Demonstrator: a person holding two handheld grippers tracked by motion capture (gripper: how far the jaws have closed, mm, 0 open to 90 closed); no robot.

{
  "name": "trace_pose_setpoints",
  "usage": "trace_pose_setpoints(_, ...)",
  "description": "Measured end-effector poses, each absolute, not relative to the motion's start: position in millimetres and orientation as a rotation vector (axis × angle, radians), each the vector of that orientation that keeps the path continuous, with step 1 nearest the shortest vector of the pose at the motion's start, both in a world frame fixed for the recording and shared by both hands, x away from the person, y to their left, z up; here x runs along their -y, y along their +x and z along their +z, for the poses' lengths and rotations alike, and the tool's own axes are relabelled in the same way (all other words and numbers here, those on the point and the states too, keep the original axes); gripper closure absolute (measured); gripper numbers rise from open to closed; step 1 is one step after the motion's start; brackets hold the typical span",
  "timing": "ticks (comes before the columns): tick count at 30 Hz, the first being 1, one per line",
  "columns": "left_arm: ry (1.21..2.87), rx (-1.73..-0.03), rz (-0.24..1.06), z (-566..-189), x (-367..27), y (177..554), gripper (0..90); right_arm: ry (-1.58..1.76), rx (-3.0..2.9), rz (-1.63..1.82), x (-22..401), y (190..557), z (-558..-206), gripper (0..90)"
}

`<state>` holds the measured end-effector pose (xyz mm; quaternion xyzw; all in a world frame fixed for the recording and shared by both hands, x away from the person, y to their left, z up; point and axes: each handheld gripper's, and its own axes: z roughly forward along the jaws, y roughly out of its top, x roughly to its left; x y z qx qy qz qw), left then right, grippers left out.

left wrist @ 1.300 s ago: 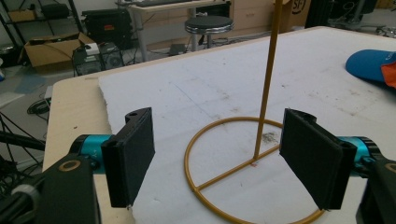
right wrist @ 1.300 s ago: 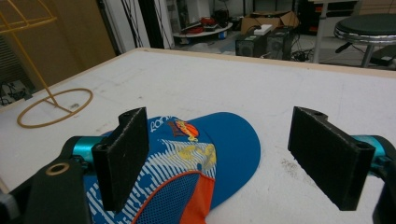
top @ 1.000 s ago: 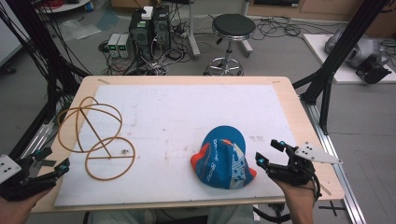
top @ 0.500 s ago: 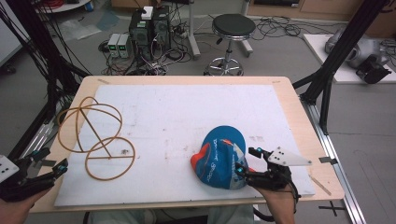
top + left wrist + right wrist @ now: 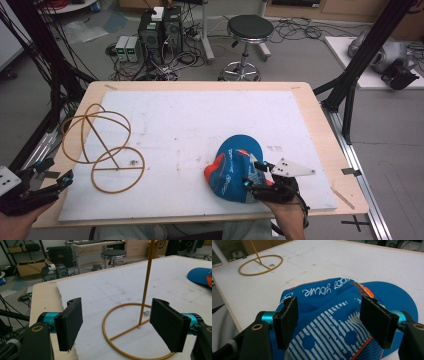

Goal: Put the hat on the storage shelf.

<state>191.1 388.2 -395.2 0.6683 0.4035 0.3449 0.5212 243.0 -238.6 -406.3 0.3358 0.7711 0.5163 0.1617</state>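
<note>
A blue cap (image 5: 234,159) with white lettering and orange trim lies on the white board (image 5: 190,115) at the front right. My right gripper (image 5: 251,174) reaches over its near side. In the right gripper view the cap's crown (image 5: 329,305) sits between the two pads of the right gripper (image 5: 332,322). The jaws have just been closing and still stand wide, open. A gold wire stand (image 5: 102,145) of rings and a post stands at the left. My left gripper (image 5: 57,170) rests open at the front left corner, its jaws (image 5: 117,327) facing the stand's base ring (image 5: 135,332) with nothing between them.
The board covers a wooden table (image 5: 327,150). Behind the table are a black stool (image 5: 250,27), computer boxes (image 5: 160,25) with cables on the floor, and black frame posts (image 5: 350,85) at both sides. The cap (image 5: 200,275) lies far off in the left gripper view.
My right gripper has moved left and down onto the cap, and its jaws have narrowed around the crown. The left gripper, the stand and the cap have stayed put.
</note>
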Motion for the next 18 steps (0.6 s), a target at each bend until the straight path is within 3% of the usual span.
trace_pose_setpoints(18, 1.604, -0.96, 0.82, -395.4, -389.1, 190.7, 26.6, 0.996, -2.228, 1.401, 234.3, 250.7, -407.3, 61.9)
